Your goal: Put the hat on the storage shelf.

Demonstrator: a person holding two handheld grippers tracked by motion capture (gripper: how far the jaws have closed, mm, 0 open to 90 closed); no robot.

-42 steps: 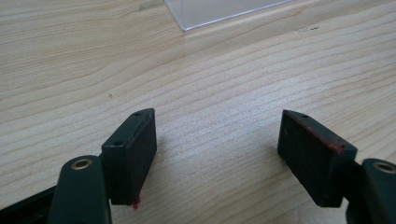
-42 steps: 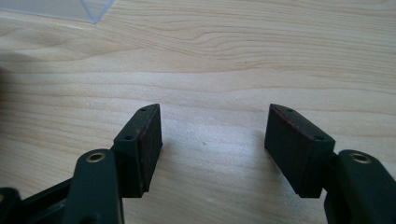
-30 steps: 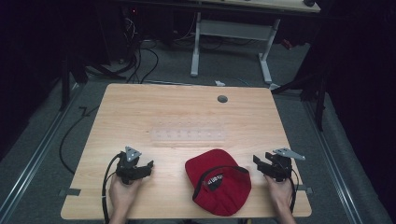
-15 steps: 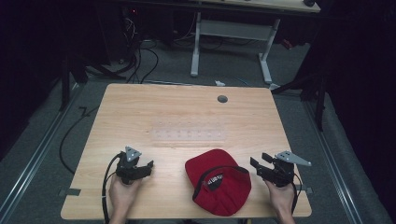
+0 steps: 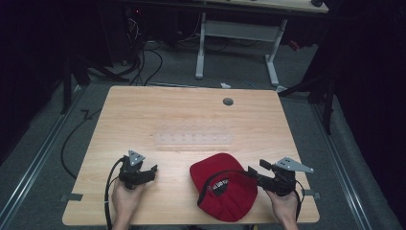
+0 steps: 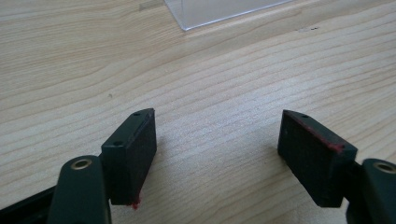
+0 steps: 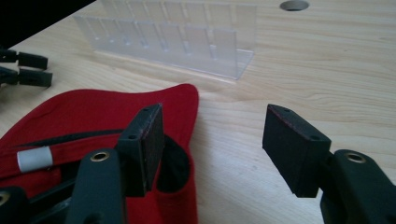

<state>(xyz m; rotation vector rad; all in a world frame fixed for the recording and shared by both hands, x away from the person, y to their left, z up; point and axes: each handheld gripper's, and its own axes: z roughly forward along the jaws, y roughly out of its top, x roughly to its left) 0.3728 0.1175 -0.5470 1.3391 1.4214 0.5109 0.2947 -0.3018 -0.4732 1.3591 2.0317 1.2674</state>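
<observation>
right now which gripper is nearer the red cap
Right. The right gripper is open at the red cap's edge; the left gripper sits apart, open over bare table.

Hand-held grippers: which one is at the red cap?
The right hand-held gripper, open at the red cap's edge; the left hand-held gripper sits apart over bare table.

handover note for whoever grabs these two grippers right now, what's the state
Left gripper: open, nothing between its jaws, low over bare wood at the near left of the table.
Right gripper: open, at the right edge of the red cap; one jaw sits at the cap's opening, the other over the wood beside it. Not closed on the cap.
The cap lies upside down near the front edge, between the two hands. A clear plastic rack stands mid-table, with nothing on it.
Done: the right gripper is at the cap.
Left: probably close on the cap's edge and lift it; where it goes can't be told.
</observation>
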